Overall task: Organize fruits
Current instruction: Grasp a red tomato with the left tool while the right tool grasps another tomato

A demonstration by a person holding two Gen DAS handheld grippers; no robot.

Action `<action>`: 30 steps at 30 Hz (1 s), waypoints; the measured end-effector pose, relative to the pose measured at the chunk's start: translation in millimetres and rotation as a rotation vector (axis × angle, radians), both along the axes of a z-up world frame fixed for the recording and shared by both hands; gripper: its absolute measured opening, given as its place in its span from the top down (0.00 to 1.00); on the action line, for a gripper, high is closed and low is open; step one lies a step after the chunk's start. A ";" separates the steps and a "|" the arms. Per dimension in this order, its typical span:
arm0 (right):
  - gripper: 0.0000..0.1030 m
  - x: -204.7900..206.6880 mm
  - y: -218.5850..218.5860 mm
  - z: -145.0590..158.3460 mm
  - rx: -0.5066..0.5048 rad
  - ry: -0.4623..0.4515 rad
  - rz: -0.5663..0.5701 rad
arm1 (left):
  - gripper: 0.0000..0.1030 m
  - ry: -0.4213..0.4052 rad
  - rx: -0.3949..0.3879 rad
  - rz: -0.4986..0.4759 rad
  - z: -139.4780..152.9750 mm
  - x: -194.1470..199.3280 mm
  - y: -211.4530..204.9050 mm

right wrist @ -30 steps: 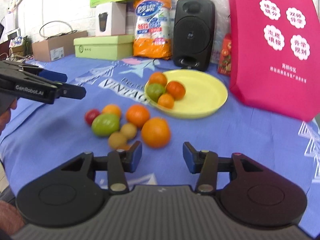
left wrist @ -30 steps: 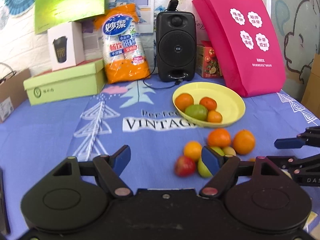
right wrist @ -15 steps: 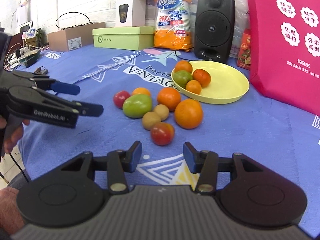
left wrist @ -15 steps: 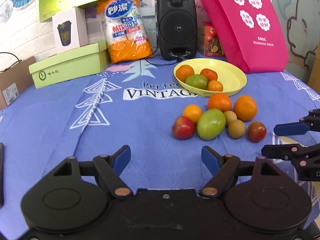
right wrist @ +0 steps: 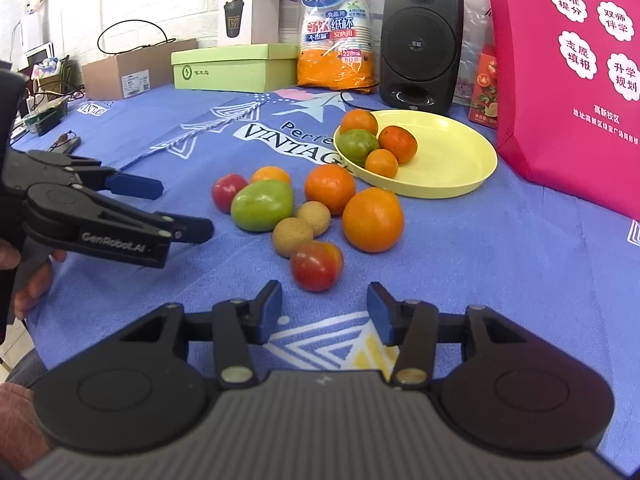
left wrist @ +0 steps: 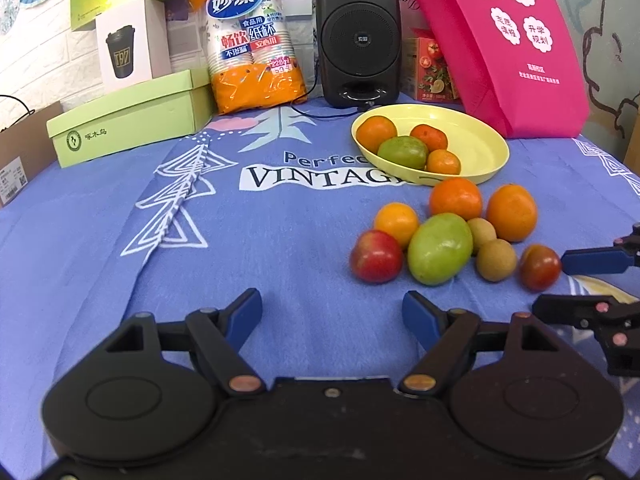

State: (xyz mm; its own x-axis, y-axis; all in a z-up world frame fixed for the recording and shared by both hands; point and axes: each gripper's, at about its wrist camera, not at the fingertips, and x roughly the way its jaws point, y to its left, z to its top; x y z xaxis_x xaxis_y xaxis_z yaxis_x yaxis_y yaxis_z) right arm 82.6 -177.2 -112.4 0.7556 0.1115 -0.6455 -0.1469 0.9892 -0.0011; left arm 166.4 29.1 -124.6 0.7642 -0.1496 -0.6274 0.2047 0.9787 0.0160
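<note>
Fruits are sitting in two groups: four already resting in the shallow yellow plastic plate (right wrist: 452,184), eight waiting loose on the blue printed tablecloth (left wrist: 280,248). Right gripper (right wrist: 324,312), jaws apart and empty, is facing the small red-green tomato (right wrist: 317,265) just ahead; left gripper (left wrist: 332,312) is likewise gaping, fruit ahead-right.
</note>
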 end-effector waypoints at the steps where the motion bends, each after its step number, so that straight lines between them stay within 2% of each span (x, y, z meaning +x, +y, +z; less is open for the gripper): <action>1: 0.52 0.8 -0.1 -0.3 0.001 0.000 -0.002 | 0.24 -0.002 -0.004 0.001 -0.8 3.0 -0.2; 13: 0.48 9.9 1.8 -4.1 0.006 -0.008 -0.019 | 0.27 -0.005 -0.035 0.010 -3.2 32.3 -8.0; 16: 0.48 11.0 2.3 -4.5 0.005 -0.011 -0.021 | 0.33 -0.016 -0.032 0.002 -3.8 36.3 -10.2; 20: 0.48 11.4 2.6 -4.7 0.007 -0.012 -0.021 | 0.54 -0.026 -0.045 -0.040 -3.9 34.8 -13.1; 25: 0.50 13.6 4.4 -4.7 0.006 -0.015 -0.019 | 0.61 -0.030 -0.047 -0.055 -4.8 32.0 -16.0; 30: 0.56 16.5 8.0 -5.2 0.006 -0.019 -0.011 | 0.62 -0.029 -0.055 -0.054 -5.6 28.9 -15.7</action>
